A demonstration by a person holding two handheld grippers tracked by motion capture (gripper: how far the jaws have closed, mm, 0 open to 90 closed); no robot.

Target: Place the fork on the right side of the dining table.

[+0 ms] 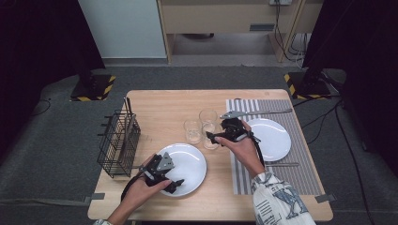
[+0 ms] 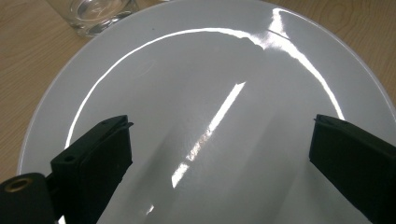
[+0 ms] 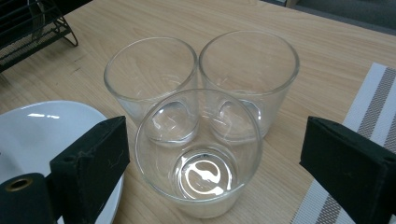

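My right gripper, jaws wide, straddles the nearest glass tumbler without gripping; my left gripper, open and empty, hovers over the white plate.

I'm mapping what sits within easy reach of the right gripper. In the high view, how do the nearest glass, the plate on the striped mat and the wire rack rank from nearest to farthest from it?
From the right gripper:
1. Nearest glass, right at its jaws.
2. Plate on the striped mat, just behind the hand.
3. Wire rack, at the table's far left edge.
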